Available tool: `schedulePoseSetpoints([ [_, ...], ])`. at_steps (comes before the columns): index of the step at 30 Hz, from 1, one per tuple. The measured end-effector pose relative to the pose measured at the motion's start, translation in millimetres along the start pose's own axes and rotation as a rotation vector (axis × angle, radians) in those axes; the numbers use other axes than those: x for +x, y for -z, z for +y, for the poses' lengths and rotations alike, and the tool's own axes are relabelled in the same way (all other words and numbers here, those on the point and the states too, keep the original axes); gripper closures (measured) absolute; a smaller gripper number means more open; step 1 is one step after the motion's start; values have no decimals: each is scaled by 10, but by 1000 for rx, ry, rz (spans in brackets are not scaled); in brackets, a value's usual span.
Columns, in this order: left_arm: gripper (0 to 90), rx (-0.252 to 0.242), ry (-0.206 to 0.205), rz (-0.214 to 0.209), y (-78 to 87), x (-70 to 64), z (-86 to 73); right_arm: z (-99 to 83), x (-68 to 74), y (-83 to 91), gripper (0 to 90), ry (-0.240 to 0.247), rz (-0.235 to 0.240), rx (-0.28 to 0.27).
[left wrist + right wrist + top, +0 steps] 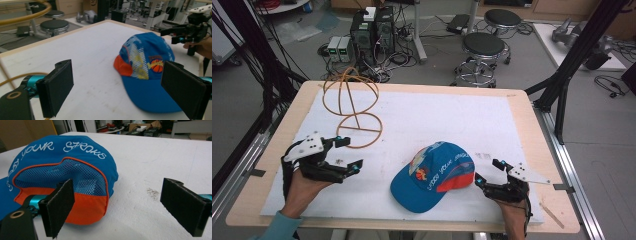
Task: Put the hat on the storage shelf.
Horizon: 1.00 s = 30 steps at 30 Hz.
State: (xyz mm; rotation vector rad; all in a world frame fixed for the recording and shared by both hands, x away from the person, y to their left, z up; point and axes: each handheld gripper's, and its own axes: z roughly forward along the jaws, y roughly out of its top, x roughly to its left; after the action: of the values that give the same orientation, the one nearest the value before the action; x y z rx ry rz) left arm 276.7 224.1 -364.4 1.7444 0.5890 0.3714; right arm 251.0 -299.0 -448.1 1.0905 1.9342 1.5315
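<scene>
A blue cap with an orange back panel and white lettering lies on the white mat, brim toward the front edge. My right gripper is open just right of the cap, its jaws beside the mesh and orange rear. My left gripper is open well to the left, with nothing between its jaws; the cap lies ahead of it. A wire hat stand of tan hoops rises at the back left of the mat.
The wooden table edges the mat on all sides. Behind the table stand two stools and computer boxes with cables. Black frame legs rise at the right.
</scene>
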Motion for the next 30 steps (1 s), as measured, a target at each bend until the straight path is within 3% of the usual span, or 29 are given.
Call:
schedulePoseSetpoints([
  [6, 112, 26, 10, -50, -273, -135, 137, -5, -33, 10, 111, -20, 39, -10],
  [11, 109, 72, 0, -84, -460, -248, 191, -11, -55, 22, 112, -48, 41, -19],
  [17, 109, 146, -10, -108, -690, -392, 149, -16, -52, 31, 112, -45, 32, -32],
  [22, 107, 215, -32, -147, -991, -568, 83, -21, -74, 41, 112, -56, 36, -47],
  [26, 94, 233, -44, -131, -1087, -613, 68, -22, -56, 46, 112, -53, 40, -44],
  [30, 94, 283, -44, -119, -1233, -646, 21, -24, -66, 49, 112, -51, 40, -52],
])
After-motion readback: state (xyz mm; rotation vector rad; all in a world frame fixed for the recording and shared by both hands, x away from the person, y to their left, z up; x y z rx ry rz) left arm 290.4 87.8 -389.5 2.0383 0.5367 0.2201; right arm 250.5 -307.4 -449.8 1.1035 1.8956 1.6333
